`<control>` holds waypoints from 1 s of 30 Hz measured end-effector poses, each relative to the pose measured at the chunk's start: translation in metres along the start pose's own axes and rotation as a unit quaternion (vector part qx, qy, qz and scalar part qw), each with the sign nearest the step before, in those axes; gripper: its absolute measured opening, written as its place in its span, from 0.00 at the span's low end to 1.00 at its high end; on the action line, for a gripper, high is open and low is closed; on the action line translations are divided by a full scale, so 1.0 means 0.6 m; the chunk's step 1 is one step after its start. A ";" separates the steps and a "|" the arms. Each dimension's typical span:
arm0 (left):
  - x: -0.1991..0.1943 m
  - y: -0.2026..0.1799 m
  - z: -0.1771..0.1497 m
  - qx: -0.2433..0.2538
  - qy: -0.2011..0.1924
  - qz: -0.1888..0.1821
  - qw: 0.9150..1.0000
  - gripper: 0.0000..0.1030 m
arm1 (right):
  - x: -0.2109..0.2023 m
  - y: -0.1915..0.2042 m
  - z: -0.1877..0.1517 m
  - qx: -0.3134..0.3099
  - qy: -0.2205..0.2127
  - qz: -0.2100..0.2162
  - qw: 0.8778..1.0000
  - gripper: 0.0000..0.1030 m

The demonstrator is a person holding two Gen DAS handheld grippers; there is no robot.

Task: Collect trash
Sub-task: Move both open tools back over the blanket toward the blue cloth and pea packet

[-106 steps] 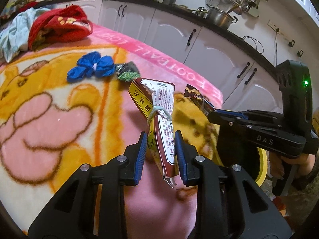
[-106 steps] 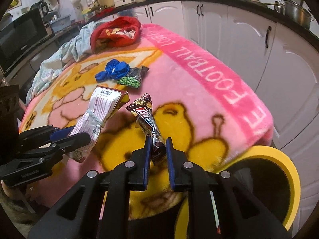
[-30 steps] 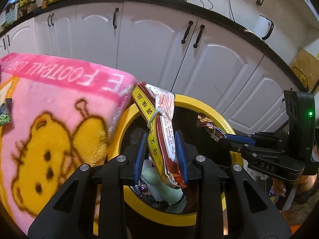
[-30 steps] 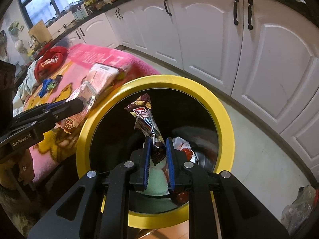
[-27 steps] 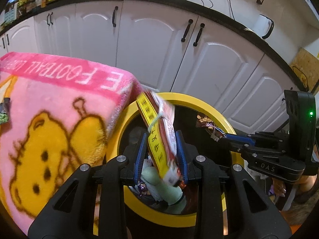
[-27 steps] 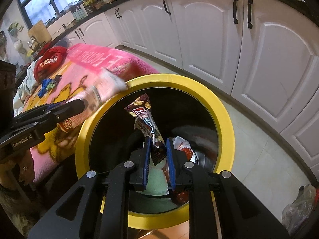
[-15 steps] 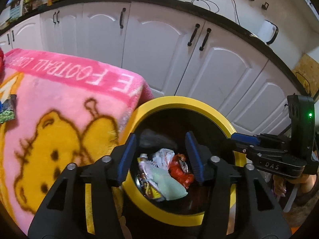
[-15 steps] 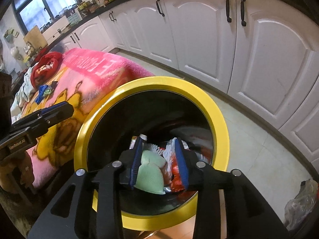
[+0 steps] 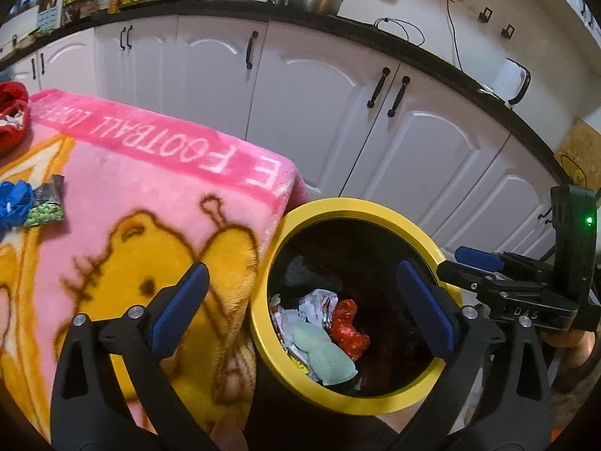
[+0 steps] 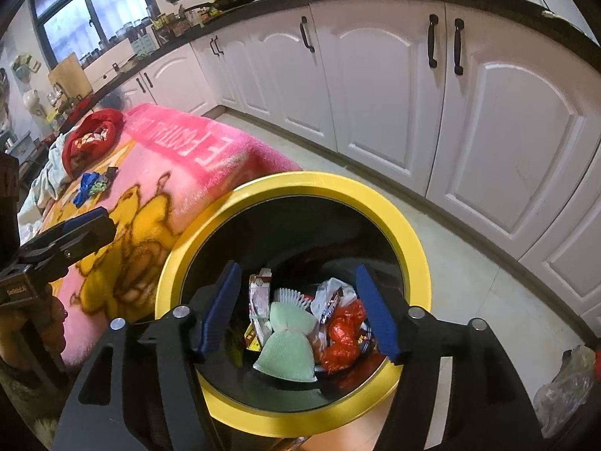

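Note:
A black bin with a yellow rim (image 9: 323, 210) (image 10: 405, 225) stands beside the blanket-covered table. Inside lie several wrappers, among them a red crumpled one (image 9: 349, 329) (image 10: 340, 334), a pale green pouch (image 9: 325, 357) (image 10: 289, 342) and a white-and-red packet (image 10: 259, 297). My left gripper (image 9: 306, 310) hangs over the bin's left rim, its jaws opening wide with nothing between them. My right gripper (image 10: 300, 308) hovers above the bin mouth, jaws opening, nothing held. It also shows at the right edge of the left wrist view as the right gripper (image 9: 473, 267). A blue wrapper (image 9: 13, 203) and a green-pea packet (image 9: 47, 212) lie on the blanket.
The pink and yellow blanket (image 9: 150, 203) drapes over the table edge against the bin. White kitchen cabinets (image 9: 413, 143) run behind, with tiled floor (image 10: 469, 274) between. Red cloth (image 10: 94, 135) lies at the table's far end. A plastic bag (image 10: 567, 383) sits on the floor at right.
Both grippers have let go: the yellow-red packet and the dark snack wrapper dropped into the bin. Both pairs of jaws spread wider, and the left gripper drew back a little.

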State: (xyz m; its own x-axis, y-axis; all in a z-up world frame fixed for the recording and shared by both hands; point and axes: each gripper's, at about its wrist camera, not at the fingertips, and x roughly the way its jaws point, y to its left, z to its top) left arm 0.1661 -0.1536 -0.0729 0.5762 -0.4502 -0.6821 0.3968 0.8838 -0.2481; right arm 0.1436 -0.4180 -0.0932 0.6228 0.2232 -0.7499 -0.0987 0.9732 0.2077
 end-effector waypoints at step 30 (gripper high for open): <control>-0.125 0.095 -0.003 -0.065 -0.080 0.037 0.994 0.89 | -0.069 0.161 0.038 -0.103 -0.080 -0.014 0.991 0.83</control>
State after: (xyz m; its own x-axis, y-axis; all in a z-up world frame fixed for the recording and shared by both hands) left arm 0.1442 -0.0693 -0.0372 0.7109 -0.3893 -0.5857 0.2601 0.9193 -0.2952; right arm 0.1261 -0.3343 -0.0278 0.7417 0.2004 -0.6401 -0.2262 0.9732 0.0426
